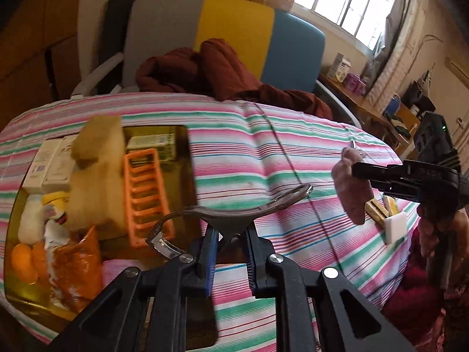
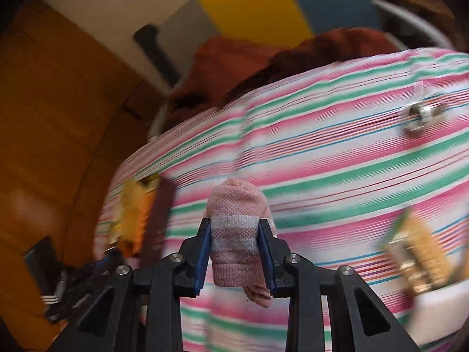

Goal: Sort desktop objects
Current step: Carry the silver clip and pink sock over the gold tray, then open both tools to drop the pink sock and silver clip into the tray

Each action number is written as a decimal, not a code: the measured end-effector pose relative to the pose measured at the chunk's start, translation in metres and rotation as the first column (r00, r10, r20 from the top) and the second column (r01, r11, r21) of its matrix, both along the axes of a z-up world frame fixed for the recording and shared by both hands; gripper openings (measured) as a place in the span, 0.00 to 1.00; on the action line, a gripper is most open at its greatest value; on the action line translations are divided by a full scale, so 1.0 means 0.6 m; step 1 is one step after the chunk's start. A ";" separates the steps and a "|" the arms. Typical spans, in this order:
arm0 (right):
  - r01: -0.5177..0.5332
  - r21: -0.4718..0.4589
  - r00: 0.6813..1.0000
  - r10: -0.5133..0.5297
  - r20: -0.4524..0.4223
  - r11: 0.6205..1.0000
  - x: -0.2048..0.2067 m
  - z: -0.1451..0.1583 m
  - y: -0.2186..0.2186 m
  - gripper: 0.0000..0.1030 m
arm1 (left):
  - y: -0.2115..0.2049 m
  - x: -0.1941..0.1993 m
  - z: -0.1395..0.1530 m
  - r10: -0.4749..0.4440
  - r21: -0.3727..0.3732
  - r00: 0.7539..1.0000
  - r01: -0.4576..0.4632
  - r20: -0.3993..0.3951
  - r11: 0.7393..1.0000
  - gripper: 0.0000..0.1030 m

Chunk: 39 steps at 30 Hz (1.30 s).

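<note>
Left gripper point(image 1: 231, 243) clamped on a dark grey, wishbone-shaped tool point(image 1: 234, 215), gripped at its central stem between the blue pads point(image 1: 209, 252), jaws as narrow as they go. Two curved arms of that tool spreading out just beyond the fingertips, one sweeping up and right to a hooked tip, the other curling down and left to a shiny metal end; exact kind of tool not clear. Held above the striped tablecloth point(image 1: 263, 152), just right of a yellow-sided tray point(image 1: 187, 158) already crowded with an orange slotted rack point(image 1: 146, 196), a tan sponge-like block point(image 1: 99, 173), white boxes point(image 1: 49, 167) and orange packets point(image 1: 79, 267). Right gripper point(image 2: 236, 249) closed partway on a rolled pink sock point(image 2: 239, 234) with pale grey bands, pinched across its middle, the top bulging past the fingertips and a loose end hanging below the pads. Same sock point(image 1: 350, 184) seen from the left wrist view, dangling from the right gripper point(image 1: 360, 170) clear of the cloth, well apart from the tray and near the table's right edge. Below it on the cloth, a white foam block point(image 1: 395, 228) touching some gold-wrapped items point(image 1: 376, 211). A small metal piece point(image 2: 419, 114), blurred, lying on the cloth further off in the right wrist view.
</note>
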State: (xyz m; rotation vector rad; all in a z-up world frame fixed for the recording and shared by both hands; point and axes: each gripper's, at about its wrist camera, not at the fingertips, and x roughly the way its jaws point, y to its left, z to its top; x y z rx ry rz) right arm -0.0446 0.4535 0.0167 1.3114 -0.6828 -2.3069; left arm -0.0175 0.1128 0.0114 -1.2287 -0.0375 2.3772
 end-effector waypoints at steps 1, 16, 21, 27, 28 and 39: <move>-0.034 -0.027 0.999 0.034 0.002 0.999 0.001 0.002 -0.032 0.30 | -0.011 -0.001 -0.004 0.011 -0.002 1.000 -0.011 0.004 1.000 0.16; -0.199 -0.095 0.978 0.204 0.038 0.975 -0.103 0.006 -0.367 0.36 | -0.106 -0.058 -0.053 0.189 0.037 0.973 -0.195 0.135 0.980 0.20; -0.150 -0.044 0.988 0.152 0.040 0.988 -0.120 -0.004 -0.375 0.55 | -0.127 -0.048 -0.037 0.222 0.091 0.968 -0.233 0.118 0.968 0.40; -0.138 -0.046 0.990 0.138 -0.004 0.989 -0.092 0.001 -0.341 0.55 | -0.151 -0.033 -0.035 0.283 0.121 0.954 -0.293 0.095 0.948 0.40; -0.134 -0.036 0.991 0.134 -0.008 0.990 -0.086 0.000 -0.337 0.55 | -0.151 -0.036 -0.037 0.286 0.109 0.953 -0.296 0.098 0.949 0.41; -0.348 0.075 0.935 0.341 0.095 0.934 -0.009 -0.051 -0.424 0.34 | -0.181 -0.021 -0.037 0.391 0.115 0.918 -0.397 0.073 0.911 0.41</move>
